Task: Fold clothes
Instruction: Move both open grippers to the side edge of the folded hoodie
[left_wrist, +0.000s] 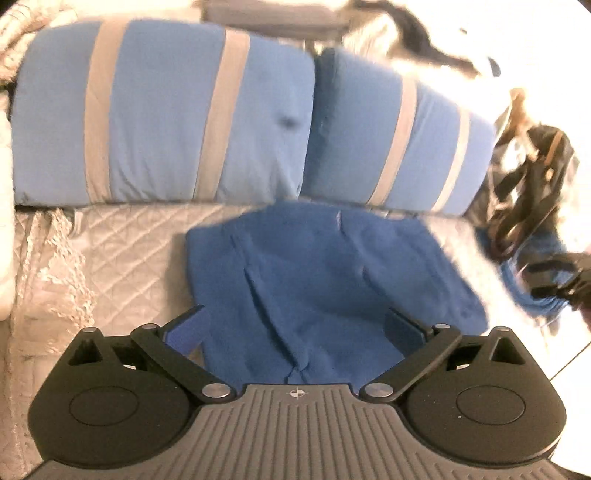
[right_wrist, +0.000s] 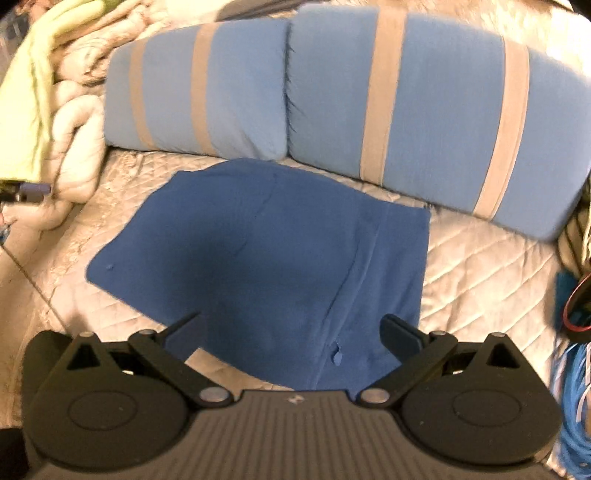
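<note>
A dark blue garment (left_wrist: 314, 273) lies spread flat on the quilted bed cover (left_wrist: 122, 240), its far edge near the pillows. My left gripper (left_wrist: 295, 325) hovers over its near part, open, with nothing between the fingers. In the right wrist view the same blue garment (right_wrist: 266, 258) lies flat with a seam running down its right side. My right gripper (right_wrist: 291, 328) is open above its near edge, holding nothing. At the right edge of the left wrist view the other gripper (left_wrist: 554, 280) shows as a blurred dark shape.
Two light blue pillows with beige stripes (left_wrist: 159, 118) (right_wrist: 424, 110) lean along the back of the bed. A rumpled cream duvet (right_wrist: 74, 129) and a yellow-green cloth (right_wrist: 33, 92) lie at left. Dark bags and straps (left_wrist: 528, 184) and blue cables (right_wrist: 576, 387) sit at right.
</note>
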